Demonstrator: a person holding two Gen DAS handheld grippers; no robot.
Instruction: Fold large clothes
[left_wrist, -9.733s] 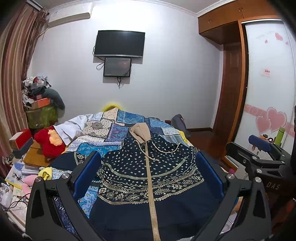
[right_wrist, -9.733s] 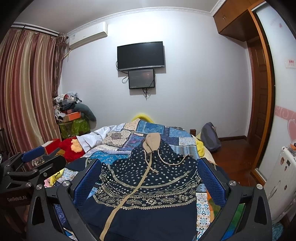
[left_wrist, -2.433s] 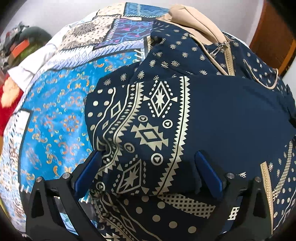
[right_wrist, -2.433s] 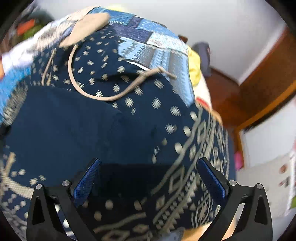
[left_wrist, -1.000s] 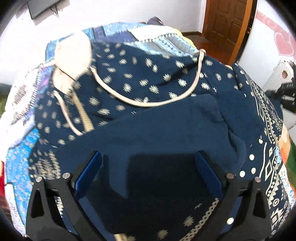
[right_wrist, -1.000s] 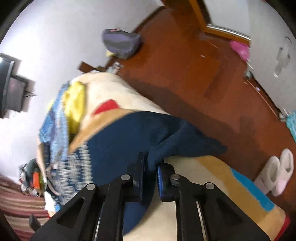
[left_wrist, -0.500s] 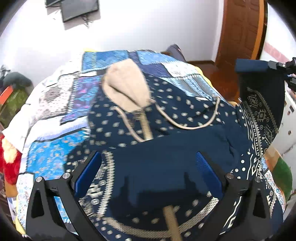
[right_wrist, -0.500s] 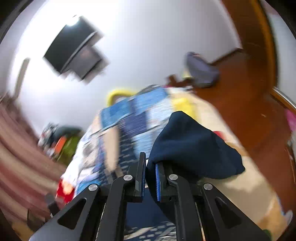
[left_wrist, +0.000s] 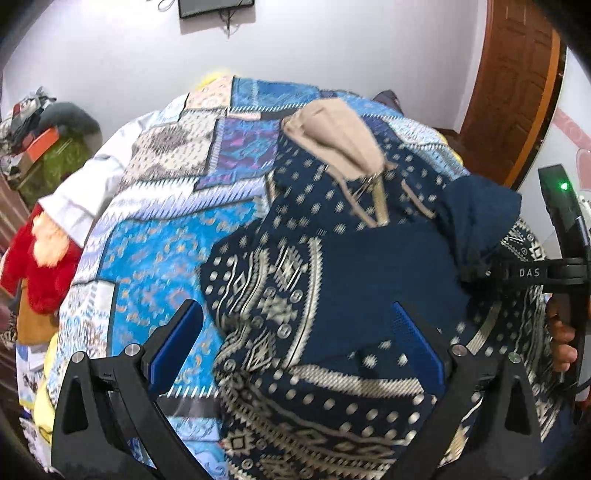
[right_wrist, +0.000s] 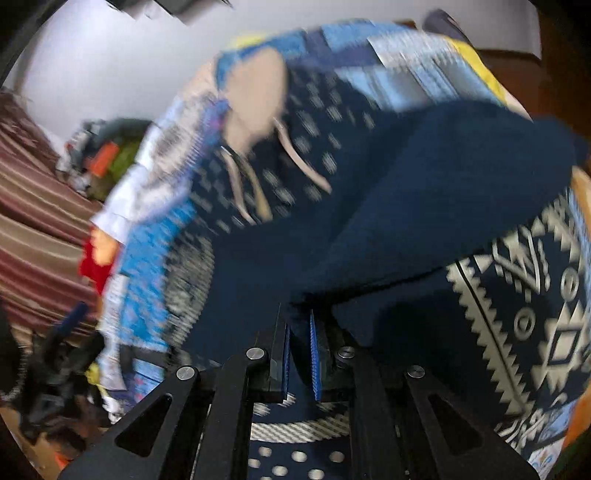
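Note:
A navy patterned hoodie (left_wrist: 317, 280) with a beige hood (left_wrist: 332, 136) lies on the patchwork bed. Its left sleeve is folded over the chest. My left gripper (left_wrist: 295, 339) is open and empty, hovering over the hoodie's lower left part. My right gripper (right_wrist: 298, 347) is shut on the hoodie's right sleeve (right_wrist: 424, 206) and holds it lifted over the chest. In the left wrist view the right gripper (left_wrist: 469, 275) comes in from the right edge with the plain navy sleeve (left_wrist: 476, 218) draped from it.
The blue patchwork bedspread (left_wrist: 155, 236) covers the bed. A red plush toy (left_wrist: 44, 258) and piled clutter (left_wrist: 40, 140) sit at the left. A wooden door (left_wrist: 513, 85) and a white wall stand behind. Striped curtains (right_wrist: 33, 206) hang at the far left.
My right gripper has carried the right sleeve leftwards over the hoodie's chest. My left gripper has drawn back and shifted left, still open.

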